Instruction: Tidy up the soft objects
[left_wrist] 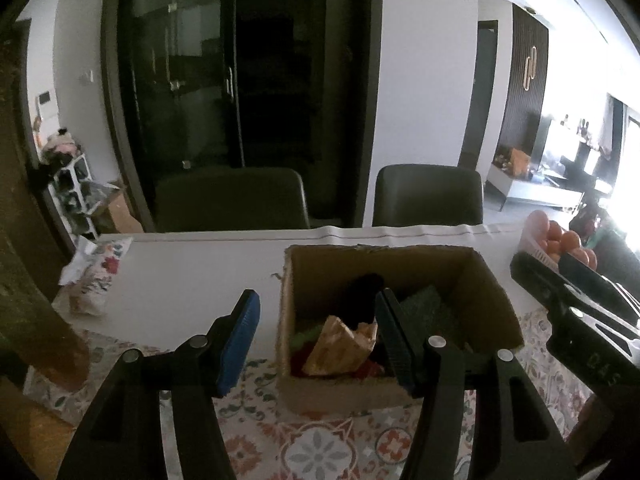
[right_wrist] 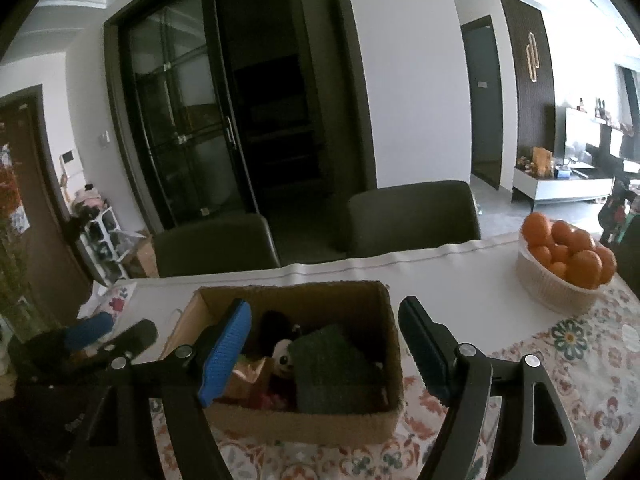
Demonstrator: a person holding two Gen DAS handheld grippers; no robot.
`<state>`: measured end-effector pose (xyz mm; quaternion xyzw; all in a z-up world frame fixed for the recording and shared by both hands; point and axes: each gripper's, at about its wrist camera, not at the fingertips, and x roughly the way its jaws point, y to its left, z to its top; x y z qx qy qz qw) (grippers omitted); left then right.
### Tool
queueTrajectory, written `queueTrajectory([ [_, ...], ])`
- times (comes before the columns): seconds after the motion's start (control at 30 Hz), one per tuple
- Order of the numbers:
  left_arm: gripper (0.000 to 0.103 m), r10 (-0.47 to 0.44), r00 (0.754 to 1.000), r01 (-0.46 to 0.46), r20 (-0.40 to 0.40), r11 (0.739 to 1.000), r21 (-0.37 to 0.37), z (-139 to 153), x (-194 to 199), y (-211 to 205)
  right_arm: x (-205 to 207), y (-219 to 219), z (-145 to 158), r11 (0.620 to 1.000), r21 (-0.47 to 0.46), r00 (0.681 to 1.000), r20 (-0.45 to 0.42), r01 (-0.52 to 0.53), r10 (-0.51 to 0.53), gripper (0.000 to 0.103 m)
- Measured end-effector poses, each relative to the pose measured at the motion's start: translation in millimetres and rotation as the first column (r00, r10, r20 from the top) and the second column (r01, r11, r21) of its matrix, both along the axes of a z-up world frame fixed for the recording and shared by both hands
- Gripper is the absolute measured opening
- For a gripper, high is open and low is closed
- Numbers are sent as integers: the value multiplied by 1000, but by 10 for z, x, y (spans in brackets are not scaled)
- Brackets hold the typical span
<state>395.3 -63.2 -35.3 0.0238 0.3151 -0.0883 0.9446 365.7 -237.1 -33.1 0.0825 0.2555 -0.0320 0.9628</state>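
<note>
An open cardboard box [left_wrist: 492,300] [right_wrist: 304,428] stands on the table and holds soft things: a small panda plush [right_wrist: 283,356], a dark green folded cloth [right_wrist: 334,376] [left_wrist: 430,308], a tan crumpled piece [left_wrist: 340,344] and red and green bits. My left gripper [left_wrist: 316,340] is open and empty, above the box's near left corner. My right gripper [right_wrist: 324,352] is open and empty, above the box's near side. The right gripper also shows at the right edge of the left wrist view [left_wrist: 576,304], and the left gripper shows at the left of the right wrist view [right_wrist: 108,340].
A white basket of oranges [right_wrist: 560,292] [left_wrist: 536,248] stands at the table's right. A crumpled flowered bag [left_wrist: 94,276] lies at the far left. A patterned mat [right_wrist: 568,364] covers the near table. Two dark chairs [right_wrist: 412,216] stand behind the table.
</note>
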Motion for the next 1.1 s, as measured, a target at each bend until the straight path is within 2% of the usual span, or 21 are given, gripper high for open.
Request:
queueTrajectory([
  [0.1, 60, 10, 1000, -10, 17, 1000, 19, 103, -214, 40, -188, 37, 64, 1000, -8, 1000, 4, 8, -8, 77],
  [0.2, 65, 5, 999, -6, 33, 1000, 23, 183, -417, 94, -408, 94, 141, 1000, -25, 1000, 15, 19, -19, 77],
  [0.57, 74, -5, 996, 1, 84, 999, 41, 422, -1168, 318, -1179, 283, 365, 995, -59, 996, 36, 83, -81, 77],
  [0.77, 78, 2, 994, -6, 106, 999, 37, 518, -1556, 413, -1524, 371, 456, 994, -75, 996, 45, 83, -80, 78],
  [0.9, 80, 25, 991, -31, 134, 999, 41, 600, -1807, 423, -1726, 386, 509, 992, -91, 995, 53, 85, -80, 84],
  [1.1, 85, 50, 987, -57, 154, 998, 42, 666, -2210, 387, -2035, 321, 570, 993, -98, 997, 55, 64, -59, 84],
])
